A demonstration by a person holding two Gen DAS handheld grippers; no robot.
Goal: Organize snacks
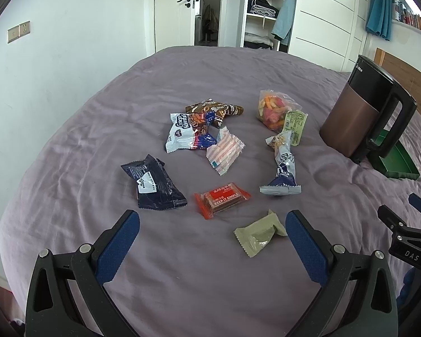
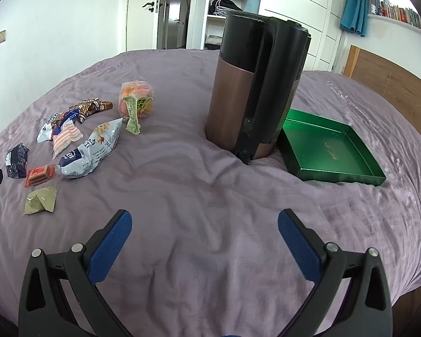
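Note:
Several snack packets lie scattered on a purple bedspread (image 1: 182, 266). In the left wrist view I see a red bar (image 1: 222, 196), an olive-green packet (image 1: 259, 234), a dark navy packet (image 1: 153, 183), a pink-striped packet (image 1: 224, 151), a white-and-blue packet (image 1: 186, 133), a brown packet (image 1: 214, 110), a twisted white-blue bag (image 1: 282, 168) and a clear bag of orange snacks (image 1: 278, 109). My left gripper (image 1: 212, 223) is open and empty, just in front of the red bar and olive packet. My right gripper (image 2: 205, 221) is open and empty over bare bedspread (image 2: 199, 185). An empty green tray (image 2: 329, 147) lies at the right.
A tall brown-and-black kettle (image 2: 252, 84) stands on the bed between the snacks and the green tray; it also shows in the left wrist view (image 1: 365, 112). A wooden headboard (image 2: 393, 84) is at the right. A white wall, door and open wardrobe are behind.

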